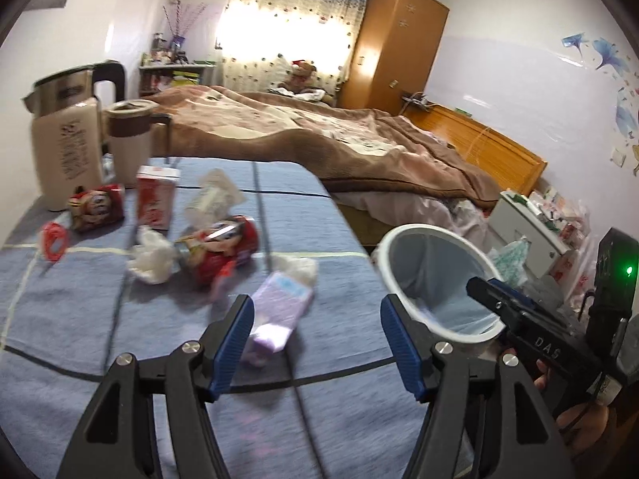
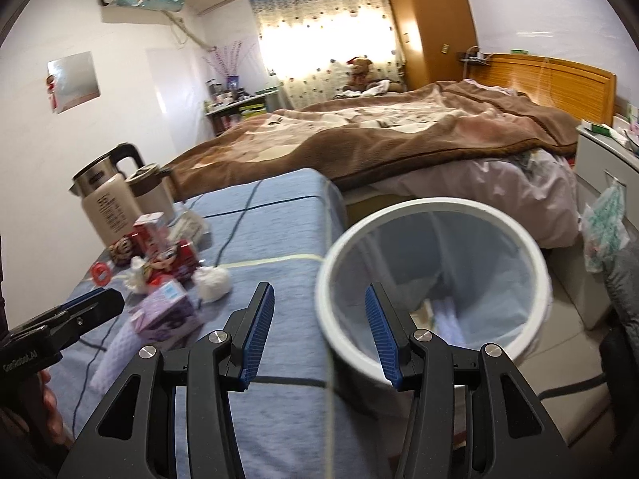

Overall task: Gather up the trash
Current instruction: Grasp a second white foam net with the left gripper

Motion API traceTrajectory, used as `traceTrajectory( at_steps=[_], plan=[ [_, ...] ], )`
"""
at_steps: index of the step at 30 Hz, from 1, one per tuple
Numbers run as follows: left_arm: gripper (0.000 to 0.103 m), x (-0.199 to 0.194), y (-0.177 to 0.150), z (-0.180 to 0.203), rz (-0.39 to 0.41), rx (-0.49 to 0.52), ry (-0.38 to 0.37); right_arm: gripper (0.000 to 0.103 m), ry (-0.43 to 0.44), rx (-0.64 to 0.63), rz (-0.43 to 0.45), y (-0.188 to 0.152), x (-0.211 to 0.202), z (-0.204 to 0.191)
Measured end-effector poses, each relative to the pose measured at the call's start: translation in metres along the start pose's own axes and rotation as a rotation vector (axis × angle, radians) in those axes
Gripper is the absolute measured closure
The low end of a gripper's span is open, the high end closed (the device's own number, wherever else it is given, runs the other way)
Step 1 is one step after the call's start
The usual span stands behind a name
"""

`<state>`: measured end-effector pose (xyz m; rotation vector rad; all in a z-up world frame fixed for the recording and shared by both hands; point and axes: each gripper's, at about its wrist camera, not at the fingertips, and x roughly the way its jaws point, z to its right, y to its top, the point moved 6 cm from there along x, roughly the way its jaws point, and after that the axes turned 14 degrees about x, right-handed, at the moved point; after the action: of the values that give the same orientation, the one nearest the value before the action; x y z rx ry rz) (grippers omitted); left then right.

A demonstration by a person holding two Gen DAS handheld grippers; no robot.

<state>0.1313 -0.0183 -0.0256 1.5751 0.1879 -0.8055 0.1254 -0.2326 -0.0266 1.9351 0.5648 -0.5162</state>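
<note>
Both the left gripper (image 1: 317, 343) and right gripper (image 2: 319, 329) are held open, empty; the purple packet (image 1: 279, 311) is seen at twelve o'clock of the left, untouched.

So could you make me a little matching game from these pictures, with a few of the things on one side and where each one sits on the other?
Things:
1. kettle
2. waste bin
3. purple packet
4. teddy bear

Places:
a. beside the table's edge, off the blue cloth
b. on the bed by the curtain
c. far back corner of the table, next to the mug
d. on the cloth, nearest the left gripper

Pairs: 1-c, 2-a, 3-d, 4-b
</note>
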Motion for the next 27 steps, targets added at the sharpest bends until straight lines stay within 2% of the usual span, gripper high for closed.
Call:
traceTrajectory(
  at_steps=[7, 13, 19, 27],
  plan=[
    [0.033, -0.019, -0.028, -0.029, -0.018, -0.017, 0.062, 0.054, 0.040, -0.019, -0.033, -0.018, 0.003, -0.027],
    [0.033, -0.020, -0.059, -0.050, -0.090, -0.033, 0.107, 0.053, 0.067, -0.030, -0.054, -0.031, 0.009, -0.046],
    [0.033, -0.006, -0.081, -0.054, -0.152, -0.048, 0.084, 0.053, 0.085, -0.048, -0.085, -0.045, 0.017, -0.062],
    [0.034, 0.007, -0.090, -0.056, -0.171, -0.069, 0.038, 0.053, 0.103, -0.067, -0.111, -0.056, 0.025, -0.083]
  ],
)
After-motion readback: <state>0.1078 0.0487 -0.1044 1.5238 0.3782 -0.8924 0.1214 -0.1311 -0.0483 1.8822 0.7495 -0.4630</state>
